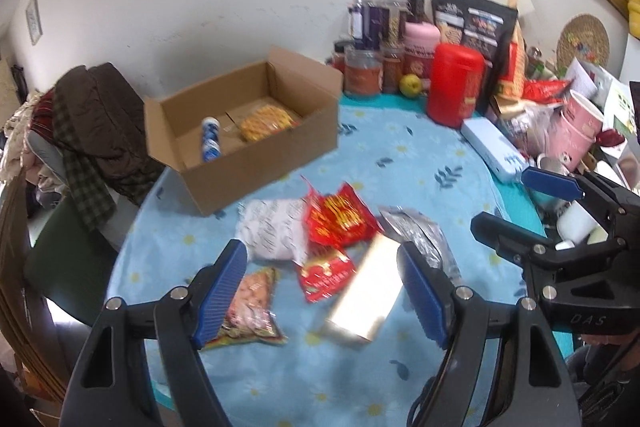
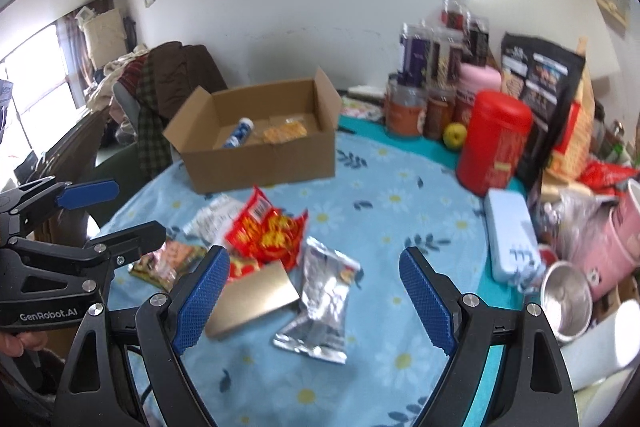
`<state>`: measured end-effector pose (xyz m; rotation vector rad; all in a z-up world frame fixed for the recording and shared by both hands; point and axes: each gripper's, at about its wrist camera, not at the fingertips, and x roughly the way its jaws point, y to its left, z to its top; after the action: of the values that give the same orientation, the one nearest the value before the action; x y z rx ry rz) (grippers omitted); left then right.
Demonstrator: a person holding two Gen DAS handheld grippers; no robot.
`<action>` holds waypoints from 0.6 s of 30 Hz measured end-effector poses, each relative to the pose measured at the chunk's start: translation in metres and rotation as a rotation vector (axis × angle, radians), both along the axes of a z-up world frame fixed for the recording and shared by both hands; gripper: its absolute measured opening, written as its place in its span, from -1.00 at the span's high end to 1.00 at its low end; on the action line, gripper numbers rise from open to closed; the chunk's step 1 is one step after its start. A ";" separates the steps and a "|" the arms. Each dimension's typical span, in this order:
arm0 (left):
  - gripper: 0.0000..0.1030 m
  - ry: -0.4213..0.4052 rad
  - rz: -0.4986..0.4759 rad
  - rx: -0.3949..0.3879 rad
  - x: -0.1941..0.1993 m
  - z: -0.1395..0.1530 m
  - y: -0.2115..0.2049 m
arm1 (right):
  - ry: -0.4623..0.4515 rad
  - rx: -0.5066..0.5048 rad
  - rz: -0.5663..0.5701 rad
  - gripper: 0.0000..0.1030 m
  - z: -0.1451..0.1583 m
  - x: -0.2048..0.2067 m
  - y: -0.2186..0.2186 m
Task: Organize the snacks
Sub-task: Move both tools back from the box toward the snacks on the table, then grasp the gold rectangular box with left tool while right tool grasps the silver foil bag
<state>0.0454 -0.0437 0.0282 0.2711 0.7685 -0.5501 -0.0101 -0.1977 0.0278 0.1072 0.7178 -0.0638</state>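
The left gripper [image 1: 322,291] has its blue-padded fingers [image 1: 222,291] spread wide, holding nothing, hanging above the snack pile; a gold box [image 1: 362,301] and a small red packet [image 1: 326,273] show in the gap between them, but whether the pads touch anything cannot be told. The right gripper [image 2: 316,295] is likewise wide open and empty, its fingers [image 2: 426,297] framing a silver pouch [image 2: 320,303], with the gold box [image 2: 252,301] at the left pad.

The snacks lie loose on the blue flowered tabletop [image 2: 400,211]: a big red bag [image 1: 340,219], a white bag [image 1: 272,229] beside it, and an orange packet [image 1: 250,307] nearest the left pad.

Behind the pile stands an open carton [image 1: 256,163] with flaps up. Inside lie a blue-and-white tube [image 1: 211,145] and a yellow packet [image 1: 266,123].

At the right edge, a red canister [image 1: 454,85] stands among jars and bags, with a steel cup [image 2: 566,303] lying on its side.
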 end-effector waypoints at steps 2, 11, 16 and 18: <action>-0.51 0.015 -0.015 0.014 -0.002 -0.009 -0.007 | 0.015 0.002 -0.009 -0.70 -0.007 -0.001 -0.004; -0.51 0.081 -0.052 0.068 -0.006 -0.045 -0.032 | 0.087 0.023 -0.046 -0.70 -0.039 -0.002 -0.026; -0.51 0.102 -0.047 0.091 -0.002 -0.060 -0.037 | 0.120 0.038 -0.045 -0.70 -0.054 0.001 -0.034; -0.51 0.118 -0.043 0.097 0.001 -0.067 -0.037 | 0.129 0.046 -0.043 -0.70 -0.058 0.003 -0.035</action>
<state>0.0465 -0.0811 -0.0389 0.3478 0.9065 -0.5744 -0.0071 -0.2330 -0.0306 0.1639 0.8458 -0.0956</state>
